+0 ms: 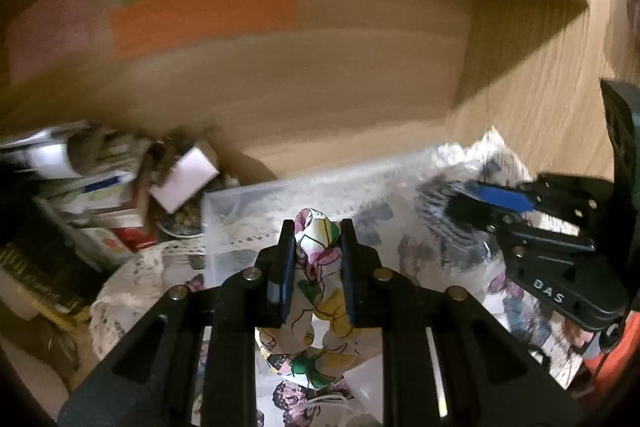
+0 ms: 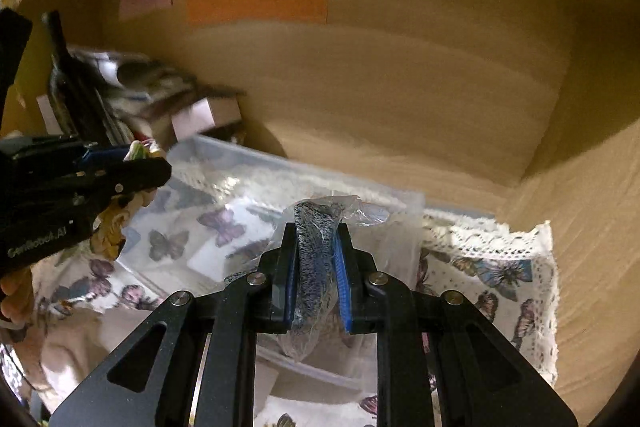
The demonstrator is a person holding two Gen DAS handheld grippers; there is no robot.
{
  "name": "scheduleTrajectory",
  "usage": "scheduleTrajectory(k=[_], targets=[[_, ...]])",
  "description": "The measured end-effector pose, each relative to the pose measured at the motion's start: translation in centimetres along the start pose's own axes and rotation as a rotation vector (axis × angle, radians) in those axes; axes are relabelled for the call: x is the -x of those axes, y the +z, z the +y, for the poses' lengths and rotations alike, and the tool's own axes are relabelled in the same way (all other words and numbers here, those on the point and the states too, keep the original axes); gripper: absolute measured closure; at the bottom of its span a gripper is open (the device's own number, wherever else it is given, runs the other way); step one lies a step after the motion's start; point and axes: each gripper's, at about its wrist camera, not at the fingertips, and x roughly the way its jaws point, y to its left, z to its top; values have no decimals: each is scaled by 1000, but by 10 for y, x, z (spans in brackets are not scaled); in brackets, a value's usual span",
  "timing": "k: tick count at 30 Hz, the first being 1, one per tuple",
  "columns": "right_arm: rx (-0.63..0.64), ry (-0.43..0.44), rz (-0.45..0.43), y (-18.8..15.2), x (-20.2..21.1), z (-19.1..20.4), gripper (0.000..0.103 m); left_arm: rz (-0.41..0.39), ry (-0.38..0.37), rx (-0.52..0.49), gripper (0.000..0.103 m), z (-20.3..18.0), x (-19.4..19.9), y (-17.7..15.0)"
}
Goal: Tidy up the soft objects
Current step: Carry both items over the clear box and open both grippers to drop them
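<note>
- My left gripper (image 1: 316, 267) is clenched on a floral cloth (image 1: 320, 291), held above the clear bin (image 1: 240, 199).
- My right gripper (image 2: 316, 275) grasps a bagged grey cloth (image 2: 314, 267) over that bin's right side.

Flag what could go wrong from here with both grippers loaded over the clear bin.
The right hand-held gripper pinches a grey speckled fabric through thin plastic wrap, so it may slip. The left hand-held gripper holds a floral cloth whose tail dangles and could snag the clear bin rim.
</note>
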Motion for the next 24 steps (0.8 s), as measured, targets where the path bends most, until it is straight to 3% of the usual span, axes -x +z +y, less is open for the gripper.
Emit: scheduleTrajectory(k=[8,13,15,20,24], targets=[[7,2,102,-6,-30,-3,87,66,21,-32,82,1,-30,-3],[9,0,128,-11,-37,-1,85,82,24,-13,58,2,-35,-2],[12,-3,131,-12,-35,0,81,77,34,-11,50,1,-35,-1],[-2,-5,60,-8,-12,-2,51,46,30,-7,43,-3,-21,1],[-3,-22,-20,-2,17,-2,43,4,24,-2,36,-6,-3,2]])
